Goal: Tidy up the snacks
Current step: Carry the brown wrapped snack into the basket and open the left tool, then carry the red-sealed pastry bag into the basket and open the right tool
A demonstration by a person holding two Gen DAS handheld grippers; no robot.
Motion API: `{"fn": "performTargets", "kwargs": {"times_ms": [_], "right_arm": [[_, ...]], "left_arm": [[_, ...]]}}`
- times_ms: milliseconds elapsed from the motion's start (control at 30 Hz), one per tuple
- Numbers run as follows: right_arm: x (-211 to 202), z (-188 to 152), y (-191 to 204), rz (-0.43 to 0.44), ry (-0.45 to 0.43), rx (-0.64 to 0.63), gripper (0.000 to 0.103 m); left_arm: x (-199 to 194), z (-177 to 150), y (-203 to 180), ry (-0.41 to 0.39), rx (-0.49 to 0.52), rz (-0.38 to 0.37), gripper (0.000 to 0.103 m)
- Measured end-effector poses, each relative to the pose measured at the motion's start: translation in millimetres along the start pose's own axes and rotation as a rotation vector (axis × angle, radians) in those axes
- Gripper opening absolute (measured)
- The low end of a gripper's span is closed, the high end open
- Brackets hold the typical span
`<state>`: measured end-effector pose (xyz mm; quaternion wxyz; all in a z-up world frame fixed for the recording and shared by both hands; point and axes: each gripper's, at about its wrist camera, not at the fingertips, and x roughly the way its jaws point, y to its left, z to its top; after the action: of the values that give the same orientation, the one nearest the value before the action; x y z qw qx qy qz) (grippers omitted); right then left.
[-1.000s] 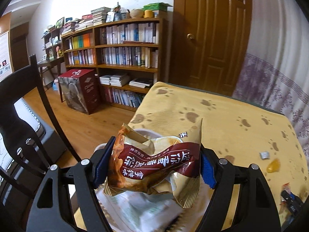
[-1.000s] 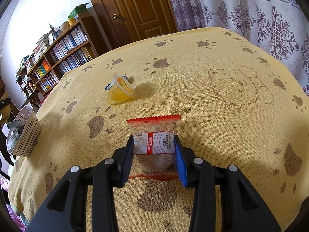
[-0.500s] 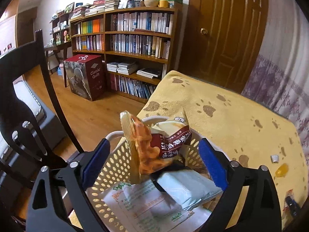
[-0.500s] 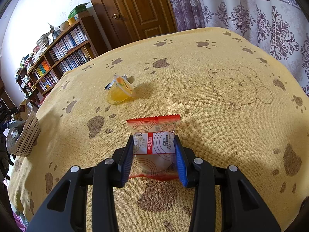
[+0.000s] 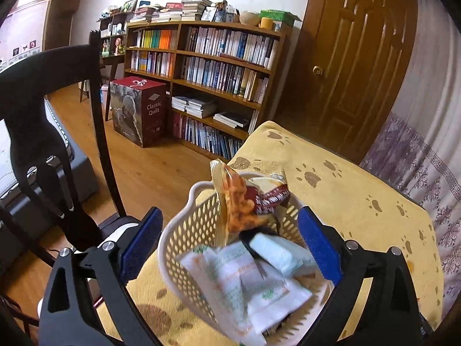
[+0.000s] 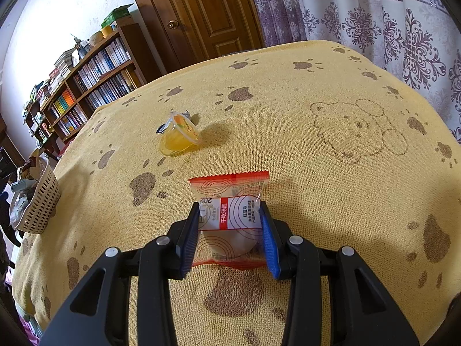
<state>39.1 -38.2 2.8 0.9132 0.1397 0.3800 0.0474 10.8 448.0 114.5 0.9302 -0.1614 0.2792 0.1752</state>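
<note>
Snacks are partly sorted: the basket [image 5: 187,230] at the table's near-left corner already holds several packets, among them a brown-red bag [image 5: 268,193] standing at the far rim and white pouches [image 5: 245,276] lying flat. The left gripper [image 5: 230,245] hangs over the basket with its jaws wide apart and nothing between them. The right gripper [image 6: 230,230] is clamped on a red-edged packet [image 6: 230,199] that lies flat on the yellow cloth [image 6: 317,144], blue pads pressing both side edges. A jelly cup [image 6: 180,138] rests tipped on its side farther out on the cloth, well apart from the basket [image 6: 40,201].

The step in hand looks like lifting this packet and carrying it across to the basket. Doing it well likely means raising it straight off the cloth before moving sideways, since the wrapper is thin and could slip or crumple between the pads. The left gripper should probably clear the basket mouth first. Release is best made low over the white pouches, where room remains, not against the upright bag, which could topple over the rim.
</note>
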Motion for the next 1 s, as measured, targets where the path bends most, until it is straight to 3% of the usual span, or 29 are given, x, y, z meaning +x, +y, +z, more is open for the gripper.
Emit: {"fn": "performTargets", "kwargs": {"times_ms": [233,433,567,1000], "right_arm": [[0.1,0.1,-0.2,-0.001,0.000,-0.001,0.040],[-2.8,0.4,1.9,-0.003,-0.006,-0.005,0.039],[-13.2,3.5,10.1,0.052,-0.012,0.013,0.039],[-58.3,29.5,133.5,0.232,-0.123,-0.192,0.038]], "left_arm": [[-27.4,-17.5,-7.9,-0.035,0.012,-0.005,0.096],[-45.8,-22.8,-2.9,-0.077,0.049,0.046,0.096],[-56.1,-22.4,8.0,-0.101,0.035,0.068,0.096],[-70.8,-8.0,56.2,-0.138,-0.061,0.109,0.096]]}}
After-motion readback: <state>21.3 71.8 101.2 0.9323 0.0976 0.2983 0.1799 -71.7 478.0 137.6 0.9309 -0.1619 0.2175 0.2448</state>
